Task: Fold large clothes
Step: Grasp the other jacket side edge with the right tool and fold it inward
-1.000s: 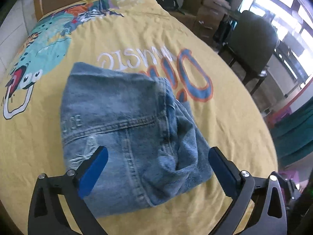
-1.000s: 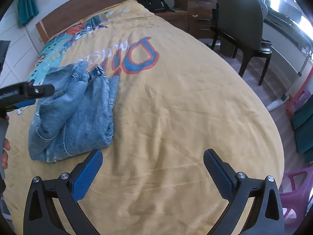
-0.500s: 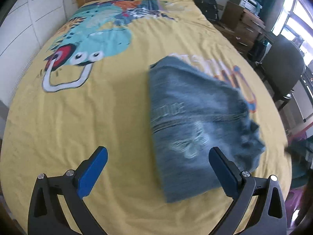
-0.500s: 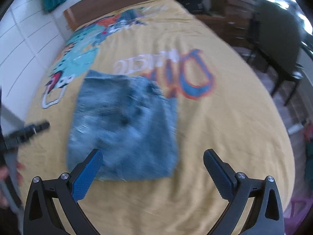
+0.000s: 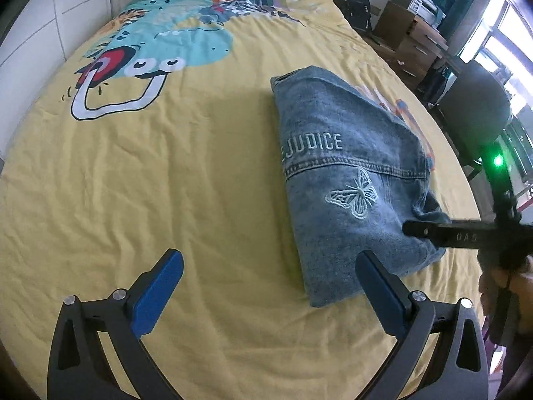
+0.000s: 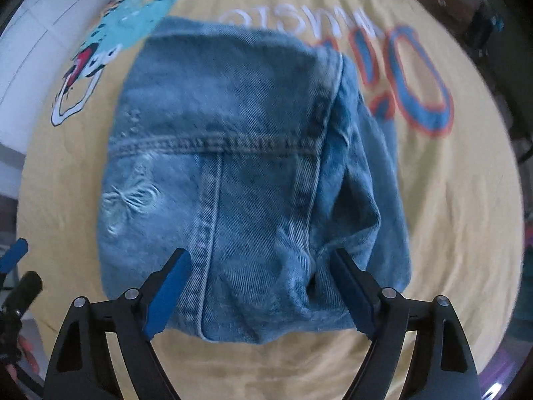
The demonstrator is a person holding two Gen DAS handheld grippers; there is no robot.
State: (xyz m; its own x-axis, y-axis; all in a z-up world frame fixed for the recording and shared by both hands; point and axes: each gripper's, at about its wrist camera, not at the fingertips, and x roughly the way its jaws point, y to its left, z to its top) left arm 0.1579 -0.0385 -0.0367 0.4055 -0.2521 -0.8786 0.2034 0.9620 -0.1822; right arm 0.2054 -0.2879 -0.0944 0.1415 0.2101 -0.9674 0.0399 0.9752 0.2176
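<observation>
A folded blue denim jacket (image 5: 346, 180) with a white butterfly and lettering lies on the yellow bedspread (image 5: 173, 173), right of centre in the left wrist view. My left gripper (image 5: 266, 290) is open and empty, hovering over bare bedspread just left of the jacket's near corner. In the right wrist view the jacket (image 6: 246, 153) fills the middle. My right gripper (image 6: 258, 286) is open, its jaws straddling the jacket's near edge, nothing held. The right gripper also shows in the left wrist view (image 5: 433, 230), at the jacket's right side.
The bedspread has a cartoon print (image 5: 150, 53) toward the wooden headboard. A black backpack (image 5: 354, 8), drawers (image 5: 413, 43) and a dark chair (image 5: 473, 110) stand beside the bed on the right. A white wall (image 5: 43, 23) runs along the left.
My left gripper has swung left off the jacket to over bare bedspread. My right gripper has moved from the bare sheet onto the jacket's near edge. The jacket lies flatter.
</observation>
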